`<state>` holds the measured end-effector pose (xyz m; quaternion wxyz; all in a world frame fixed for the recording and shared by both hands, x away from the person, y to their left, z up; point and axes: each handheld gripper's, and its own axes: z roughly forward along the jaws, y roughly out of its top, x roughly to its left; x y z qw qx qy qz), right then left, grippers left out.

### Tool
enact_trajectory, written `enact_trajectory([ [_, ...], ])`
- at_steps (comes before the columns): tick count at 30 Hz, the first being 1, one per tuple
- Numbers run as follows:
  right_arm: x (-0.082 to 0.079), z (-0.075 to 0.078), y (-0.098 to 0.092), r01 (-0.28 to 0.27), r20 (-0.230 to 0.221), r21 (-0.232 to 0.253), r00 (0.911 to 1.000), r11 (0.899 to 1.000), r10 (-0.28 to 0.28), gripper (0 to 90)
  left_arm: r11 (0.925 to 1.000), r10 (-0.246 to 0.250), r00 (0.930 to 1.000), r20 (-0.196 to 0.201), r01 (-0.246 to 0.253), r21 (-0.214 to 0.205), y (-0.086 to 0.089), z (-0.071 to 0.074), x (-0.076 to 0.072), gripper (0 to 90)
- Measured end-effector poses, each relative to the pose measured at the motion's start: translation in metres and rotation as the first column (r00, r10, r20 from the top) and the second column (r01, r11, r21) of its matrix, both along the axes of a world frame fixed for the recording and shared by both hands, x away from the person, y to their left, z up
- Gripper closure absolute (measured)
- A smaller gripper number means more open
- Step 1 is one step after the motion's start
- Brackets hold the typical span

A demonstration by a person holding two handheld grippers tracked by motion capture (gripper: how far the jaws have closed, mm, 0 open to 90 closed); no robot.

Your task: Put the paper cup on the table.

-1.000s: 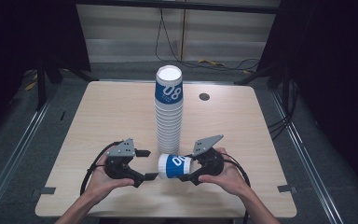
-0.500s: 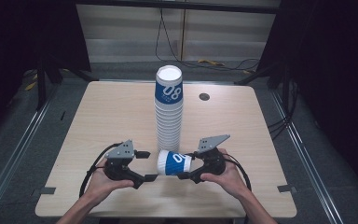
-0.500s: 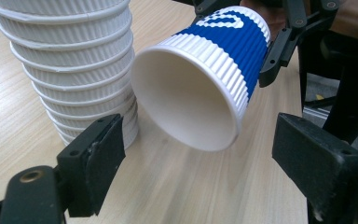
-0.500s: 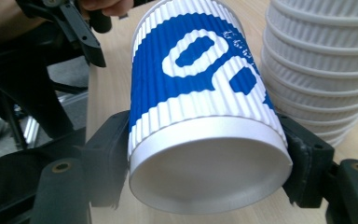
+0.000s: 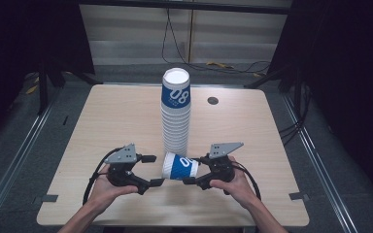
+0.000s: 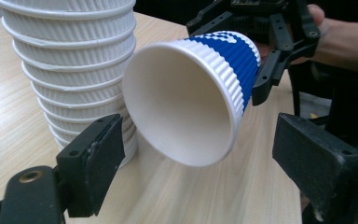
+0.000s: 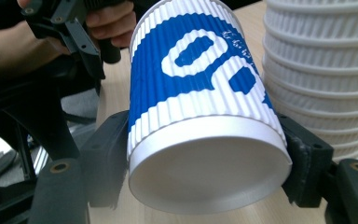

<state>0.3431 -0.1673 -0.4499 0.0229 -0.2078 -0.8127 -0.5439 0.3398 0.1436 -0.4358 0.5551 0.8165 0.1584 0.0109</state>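
Note:
A tall stack of white ribbed paper cups (image 5: 176, 116), topped by a blue-printed one, stands mid-table. One blue and white cup (image 5: 179, 166) lies sideways in the air just in front of it. My right gripper (image 5: 194, 170) is shut on this cup's base end, and its pads press both sides in the right gripper view (image 7: 207, 144). The cup's open mouth (image 6: 191, 93) faces my left gripper (image 6: 198, 126), which is open; its jaws stand wide on either side of the rim without touching it. In the high view the left gripper (image 5: 154, 170) sits just left of the cup.
The wooden table (image 5: 102, 126) has a small dark round inset (image 5: 212, 100) behind and to the right of the stack. The stack (image 7: 321, 70) stands close beside the held cup. Dark floor, rails and cables surround the table.
My right gripper has turned slightly with the cup in it, and the cup sits a little higher. The left hand has stayed where it was.

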Motion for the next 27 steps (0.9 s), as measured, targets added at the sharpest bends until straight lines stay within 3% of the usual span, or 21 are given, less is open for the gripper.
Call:
enact_trajectory([
  [2, 0.0, 0.0, -0.002, 0.007, -0.019, 0.032, 0.9998, 0.999, -0.007, 28.1, 1.0, 0.006, 1.0, 0.006, -0.006, -0.006, 0.0, 0.001, -0.001, 16.7],
  [10, -0.001, -0.001, -0.005, 0.018, 0.012, 0.116, 0.9997, 0.993, -0.019, 28.1, 0.9991, 0.021, 0.9997, 0.013, -0.02, -0.038, 0.0, 0.002, -0.002, 16.7],
  [17, -0.002, -0.004, -0.006, 0.016, 0.026, 0.139, 0.9995, 0.99, -0.02, 28.1, 0.9979, 0.012, 0.9999, 0.003, -0.012, -0.064, 0.0, 0.003, -0.003, 16.5],
  [24, -0.006, -0.005, 0.001, -0.04, 0.038, 0.136, 0.9987, 0.99, 0.035, 28.2, 0.9948, -0.003, 0.9999, -0.016, 0.002, -0.102, -0.001, 0.003, -0.003, 15.9],
  [27, -0.007, -0.006, 0.004, -0.055, 0.038, 0.132, 0.998, 0.99, 0.05, 28.2, 0.9952, 0.005, 0.9999, -0.013, -0.006, -0.098, -0.002, 0.002, -0.003, 15.8],
])
